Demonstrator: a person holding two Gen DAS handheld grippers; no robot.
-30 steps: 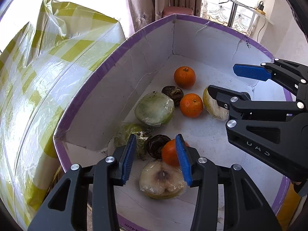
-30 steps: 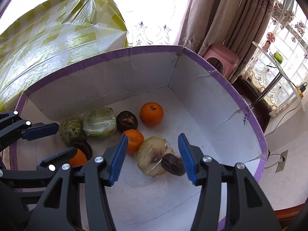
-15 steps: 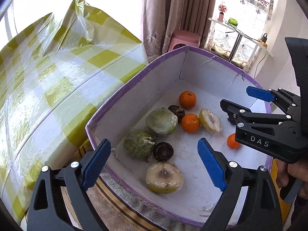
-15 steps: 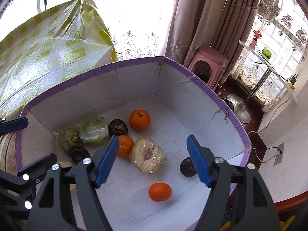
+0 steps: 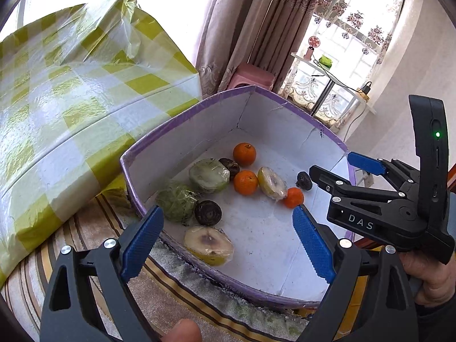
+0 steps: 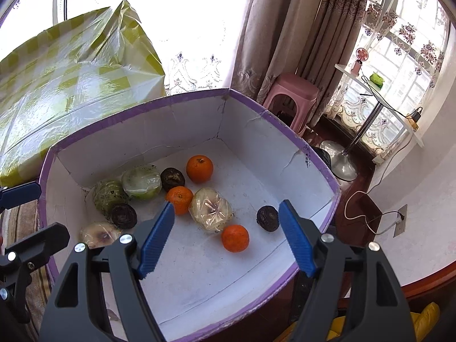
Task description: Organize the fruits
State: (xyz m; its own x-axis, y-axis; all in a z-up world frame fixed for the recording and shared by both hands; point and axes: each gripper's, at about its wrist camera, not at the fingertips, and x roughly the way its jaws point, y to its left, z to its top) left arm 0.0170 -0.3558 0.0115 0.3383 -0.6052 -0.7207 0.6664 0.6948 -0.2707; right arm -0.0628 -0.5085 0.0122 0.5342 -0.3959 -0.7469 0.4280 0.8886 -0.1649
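Grippers both raised above the box, angled down into it. Left hand-held gripper (image 5: 228, 245): jaws spread wide, nothing between them, poised over the near rim of the purple-edged cardboard box (image 5: 199, 105). Right hand-held gripper (image 6: 226, 236): jaws likewise spread and empty, hanging over the box's right half; from the left wrist view a hand (image 5: 427, 273) grips its handle, partly cut off by the frame edge.

Fruit all on the white box floor. Nearest the left rim, a wrapped pear half (image 5: 208, 245), half hidden behind the left gripper in the right wrist view. Then a dark round fruit (image 6: 123, 215) touching a wrapped green fruit (image 6: 109, 195); kinds hard to make out. Further right, an orange (image 6: 235, 238) beside another dark fruit (image 6: 267, 218). Farthest, an orange (image 6: 199, 168) near the back wall.
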